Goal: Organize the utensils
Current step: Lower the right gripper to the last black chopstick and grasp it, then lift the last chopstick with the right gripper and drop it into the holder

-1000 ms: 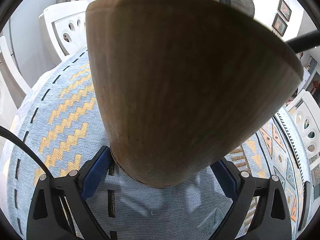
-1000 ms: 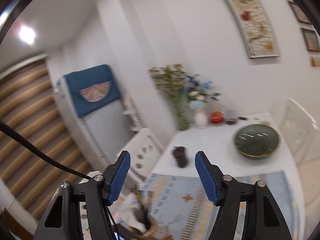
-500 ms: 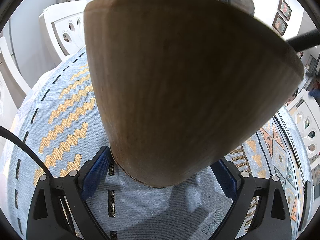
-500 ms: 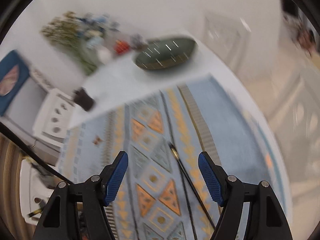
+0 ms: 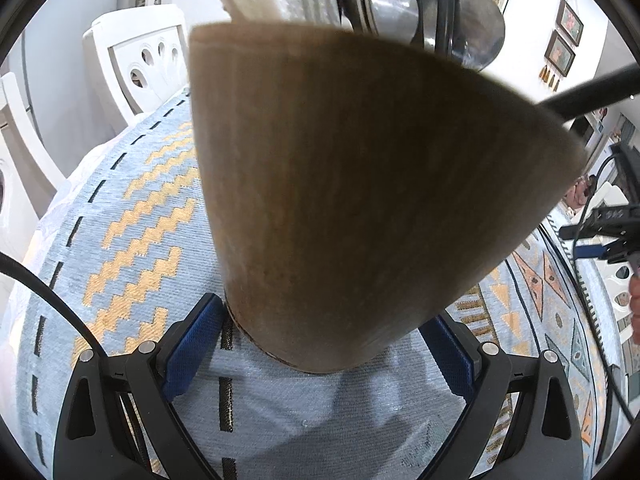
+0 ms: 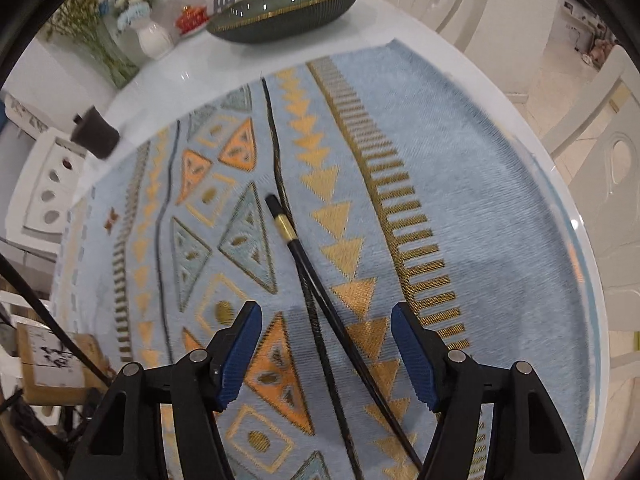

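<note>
My left gripper [image 5: 324, 344] clamps the base of the wooden utensil holder [image 5: 360, 200], steadying it on the patterned blue cloth [image 5: 120, 240] so it can take more pieces. My right gripper [image 6: 326, 344] hangs over the cloth, jaws closing with nothing yet pressed, straddling a black chopstick [image 6: 304, 264] that lies beside the holder's spot. Only the left view shows metal utensils [image 5: 380, 0] already standing in the holder; only the right view shows the chopstick and, far beyond it, a green bowl [image 6: 288, 4].
</note>
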### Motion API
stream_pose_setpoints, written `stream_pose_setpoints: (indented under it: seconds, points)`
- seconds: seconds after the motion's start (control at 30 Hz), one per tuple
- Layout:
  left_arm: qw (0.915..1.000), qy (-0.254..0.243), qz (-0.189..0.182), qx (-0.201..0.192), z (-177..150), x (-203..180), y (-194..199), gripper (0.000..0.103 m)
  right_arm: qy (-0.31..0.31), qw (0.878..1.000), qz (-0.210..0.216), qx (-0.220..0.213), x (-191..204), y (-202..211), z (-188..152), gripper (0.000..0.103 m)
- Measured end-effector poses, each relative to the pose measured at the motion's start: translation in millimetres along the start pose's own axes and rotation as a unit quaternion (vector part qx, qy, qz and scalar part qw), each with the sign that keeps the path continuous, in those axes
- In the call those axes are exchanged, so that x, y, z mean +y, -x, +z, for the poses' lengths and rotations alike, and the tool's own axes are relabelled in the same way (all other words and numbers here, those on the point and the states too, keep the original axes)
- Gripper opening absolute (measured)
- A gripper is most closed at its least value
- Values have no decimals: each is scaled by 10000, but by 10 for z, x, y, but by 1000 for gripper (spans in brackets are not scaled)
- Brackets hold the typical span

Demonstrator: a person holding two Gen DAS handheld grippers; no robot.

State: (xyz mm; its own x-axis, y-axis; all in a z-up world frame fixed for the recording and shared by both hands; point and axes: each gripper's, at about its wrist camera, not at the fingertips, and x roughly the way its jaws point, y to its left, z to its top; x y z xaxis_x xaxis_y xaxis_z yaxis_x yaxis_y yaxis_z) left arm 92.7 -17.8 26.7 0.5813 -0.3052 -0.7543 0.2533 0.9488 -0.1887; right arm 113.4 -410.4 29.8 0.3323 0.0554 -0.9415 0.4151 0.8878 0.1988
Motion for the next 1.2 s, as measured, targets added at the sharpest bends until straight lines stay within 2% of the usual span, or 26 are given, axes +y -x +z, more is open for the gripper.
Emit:
stream_pose_setpoints:
  seconds: [0.17, 0.4, 0.5, 0.57, 0.6, 0.67, 0.73, 0.77, 0.87, 0.97, 1.03, 1.2]
  points:
    - [9999, -45, 126, -85, -29, -8, 43, 96, 171, 9996, -139, 167, 63, -197, -2, 60]
    - [9997, -20, 230, -81, -50, -53, 27, 96, 777, 9945, -698, 11, 301, -278, 11, 58]
    - [9998, 90, 164, 5, -30, -7, -29, 94, 899, 9930, -749, -140, 383, -279, 13, 42]
    - [9999, 115, 124, -12, -24, 19, -39, 94, 1037, 9914, -772, -187, 450, -274, 14, 16]
    - [9999, 112, 122, -21, -32, 33, -33, 94, 1100, 9907, -775, -193, 483, -273, 12, 12]
    - [9999, 117, 110, -31, -40, 60, -21, 94, 1178, 9891, -851, -221, 536, -277, 0, 10]
    - [9999, 134, 86, -34, -53, 99, -20, 94, 1175, 9909, -617, -227, 540, -250, -12, 6]
    - [9999, 139, 80, -33, -67, 137, -31, 94, 1080, 9934, -332, -211, 526, -210, -24, 6]
    - [9999, 145, 73, -31, -83, 175, -36, 94, 1029, 9940, 3, -376, 576, -56, -66, 6]
    - [9999, 148, 69, -21, -71, 137, -33, 94, 1157, 9891, 546, -733, 661, 226, -128, 6]
    - [9999, 149, 67, -17, -62, 151, -36, 94, 1285, 9848, 714, -929, 730, 419, -170, 6]
    - [9999, 152, 65, -16, -38, 138, -54, 94, 1282, 9791, 1150, -1081, 872, 705, -192, 6]
